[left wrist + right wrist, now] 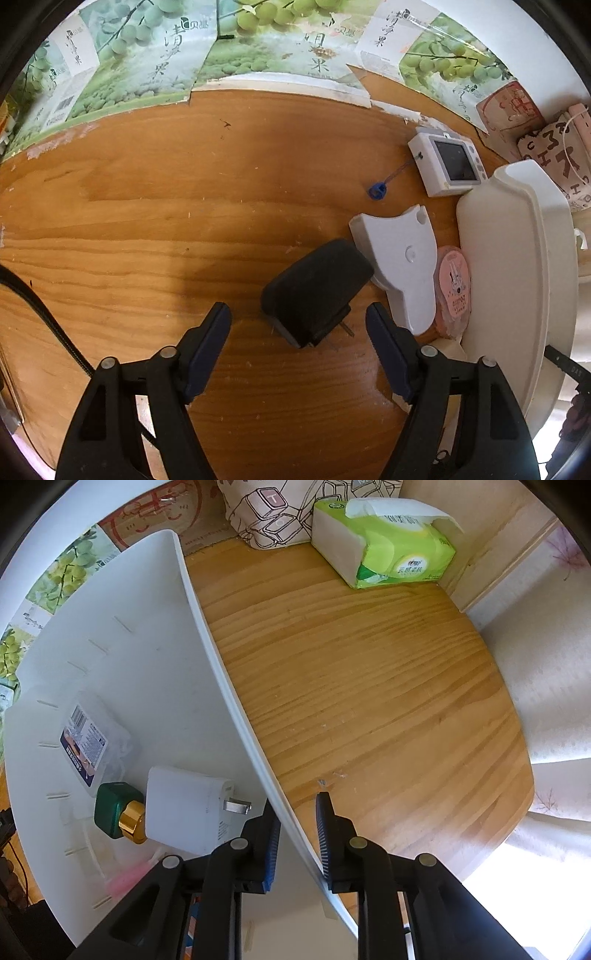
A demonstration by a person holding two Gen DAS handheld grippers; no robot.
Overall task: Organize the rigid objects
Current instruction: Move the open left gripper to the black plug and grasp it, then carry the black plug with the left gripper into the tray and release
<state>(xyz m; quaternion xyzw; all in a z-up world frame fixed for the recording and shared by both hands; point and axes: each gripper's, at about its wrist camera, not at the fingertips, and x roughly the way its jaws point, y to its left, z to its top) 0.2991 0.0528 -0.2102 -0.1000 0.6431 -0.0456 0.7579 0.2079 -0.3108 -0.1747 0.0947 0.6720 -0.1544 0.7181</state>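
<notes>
Wood table (147, 221), brown w/ lines in it. Big grape pics w/ writing (258, 51) lie flat at the far edge of the table. Green tissue pack (384, 542) sits at the far end, white tissue poking out the top. Just beside it is a cloth bag w/ letter blocks drawn on it (273, 513). A brown box w/ red print (511, 107) is near the bag.

Bright daylight floods both fisheye views, glaring at the right view's lower corner; edges bend sharply, shadows stay soft.
</notes>
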